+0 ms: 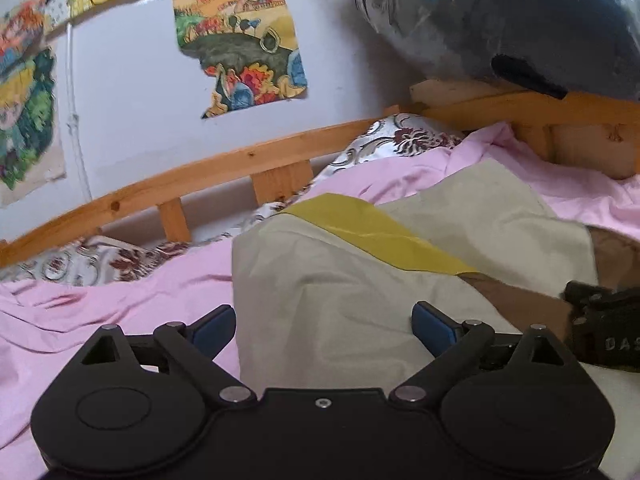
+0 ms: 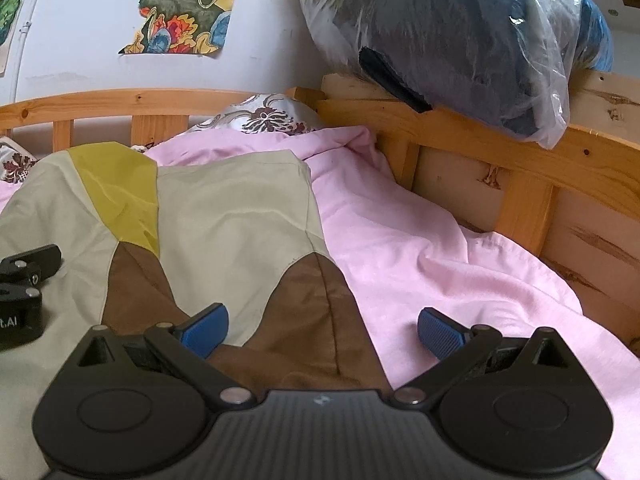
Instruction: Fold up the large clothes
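A large garment [image 1: 340,280] in pale beige with a yellow band and brown panels lies spread on the pink bed sheet [image 1: 100,312]. It also shows in the right wrist view [image 2: 224,208]. My left gripper [image 1: 324,330] is open and empty, low over the garment's left part. My right gripper [image 2: 322,332] is open and empty, over the garment's brown right edge where it meets the sheet [image 2: 420,248]. The right gripper's body shows at the right edge of the left wrist view [image 1: 604,328]. The left gripper's body shows at the left edge of the right wrist view [image 2: 20,292].
A wooden bed rail [image 2: 500,160] runs along the far and right sides. A floral pillow [image 2: 268,116] lies at the head. A plastic-wrapped dark bundle [image 2: 460,40] rests on the rail at the corner. Torn colourful posters [image 1: 244,44] hang on the white wall.
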The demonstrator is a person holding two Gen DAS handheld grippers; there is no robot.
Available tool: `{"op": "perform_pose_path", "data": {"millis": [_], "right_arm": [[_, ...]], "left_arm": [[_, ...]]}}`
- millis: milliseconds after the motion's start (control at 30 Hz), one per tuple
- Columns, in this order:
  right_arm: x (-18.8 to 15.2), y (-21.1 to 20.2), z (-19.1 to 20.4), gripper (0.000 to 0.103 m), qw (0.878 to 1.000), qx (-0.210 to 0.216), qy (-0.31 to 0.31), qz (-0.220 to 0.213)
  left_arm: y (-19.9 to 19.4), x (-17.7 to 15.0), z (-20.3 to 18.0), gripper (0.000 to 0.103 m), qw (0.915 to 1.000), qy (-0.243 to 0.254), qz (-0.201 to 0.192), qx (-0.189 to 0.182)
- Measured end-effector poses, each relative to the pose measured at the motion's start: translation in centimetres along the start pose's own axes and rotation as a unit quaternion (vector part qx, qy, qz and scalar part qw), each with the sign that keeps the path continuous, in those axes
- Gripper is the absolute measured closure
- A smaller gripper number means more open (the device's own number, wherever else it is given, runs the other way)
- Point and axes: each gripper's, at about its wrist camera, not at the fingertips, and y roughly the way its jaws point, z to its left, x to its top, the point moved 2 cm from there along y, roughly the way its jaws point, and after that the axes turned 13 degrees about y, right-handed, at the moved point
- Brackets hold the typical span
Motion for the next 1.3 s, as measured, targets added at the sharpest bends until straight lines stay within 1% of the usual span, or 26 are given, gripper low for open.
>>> {"op": "perform_pose_path", "data": {"millis": [67, 133, 200, 233, 300, 333, 367, 433, 467, 500, 533, 567, 633, 667, 800, 900, 1033, 1167, 1233, 1300], "right_arm": [[0.0, -0.1, -0.1, 0.0, 1.0, 0.003, 0.002, -0.001], [0.1, -0.1, -0.2, 0.0, 1.0, 0.007, 0.006, -0.001], [0.1, -0.1, -0.3, 0.0, 1.0, 0.009, 0.008, 0.0], [0.1, -0.1, -0.3, 0.0, 1.0, 0.008, 0.008, 0.0], [0.1, -0.1, -0.3, 0.0, 1.0, 0.008, 0.008, 0.0], [0.1, -0.1, -0.3, 0.0, 1.0, 0.008, 0.008, 0.0], [0.1, -0.1, -0.4, 0.0, 1.0, 0.009, 0.008, 0.0], [0.1, -0.1, -0.3, 0.0, 1.0, 0.008, 0.007, 0.0], [0.1, -0.1, -0.3, 0.0, 1.0, 0.008, 0.006, -0.001], [0.1, -0.1, -0.3, 0.0, 1.0, 0.007, 0.005, -0.002], [0.1, -0.1, -0.3, 0.0, 1.0, 0.007, 0.003, -0.002], [0.1, -0.1, -0.2, 0.0, 1.0, 0.005, 0.002, -0.002], [0.0, -0.1, -0.1, 0.0, 1.0, 0.003, 0.0, -0.002], [0.0, 0.0, -0.1, 0.0, 1.0, 0.003, 0.0, -0.002], [0.0, 0.0, -0.1, 0.0, 1.0, 0.002, -0.001, -0.002], [-0.1, 0.0, -0.1, 0.0, 1.0, 0.001, -0.003, -0.002], [-0.2, 0.1, 0.0, 0.0, 1.0, -0.001, -0.004, -0.003], [-0.1, 0.0, 0.0, 0.0, 1.0, -0.001, -0.004, -0.003], [-0.1, 0.0, 0.0, 0.0, 1.0, 0.0, -0.003, -0.003], [-0.1, 0.0, 0.0, 0.0, 1.0, 0.001, -0.002, -0.003]], "left_arm": [[-0.5, 0.3, 1.4, 0.006, 0.9991, -0.028, 0.001, -0.031], [-1.5, 0.5, 2.7, 0.002, 0.9973, -0.061, 0.003, -0.041], [-3.2, 0.7, 3.5, 0.001, 0.9944, -0.096, 0.007, -0.044], [-4.0, 0.7, 3.7, 0.001, 0.9926, -0.108, 0.009, -0.055], [-5.5, 0.3, 3.4, 0.001, 0.9897, -0.111, 0.019, -0.088], [-6.0, -0.1, 3.1, 0.001, 0.9893, -0.105, 0.031, -0.096], [-6.5, -0.5, 2.8, 0.001, 0.9891, -0.103, 0.037, -0.099], [-7.4, -1.5, 2.9, 0.001, 0.987, -0.118, 0.033, -0.105], [-7.5, -2.0, 3.1, 0.001, 0.9846, -0.131, 0.035, -0.11], [-7.2, -2.4, 3.3, 0.001, 0.9811, -0.148, 0.045, -0.117], [-6.9, -2.9, 3.6, 0.001, 0.9764, -0.166, 0.057, -0.125], [-6.3, -3.4, 3.9, 0.001, 0.9698, -0.189, 0.068, -0.139], [-5.4, -4.1, 4.1, 0.001, 0.9618, -0.209, 0.078, -0.159], [-5.1, -4.5, 4.1, 0.001, 0.9595, -0.214, 0.08, -0.164], [-4.9, -5.5, 3.8, 0.001, 0.956, -0.223, 0.084, -0.171], [-4.4, -6.0, 3.7, 0.001, 0.9497, -0.239, 0.092, -0.181], [-4.3, -5.9, 3.7, 0.001, 0.9505, -0.235, 0.092, -0.182], [-4.3, -5.8, 3.8, 0.001, 0.9485, -0.241, 0.093, -0.184], [-4.2, -5.7, 3.9, 0.001, 0.9453, -0.25, 0.094, -0.188], [-4.1, -5.9, 4.3, 0.001, 0.9389, -0.266, 0.097, -0.196]]}}
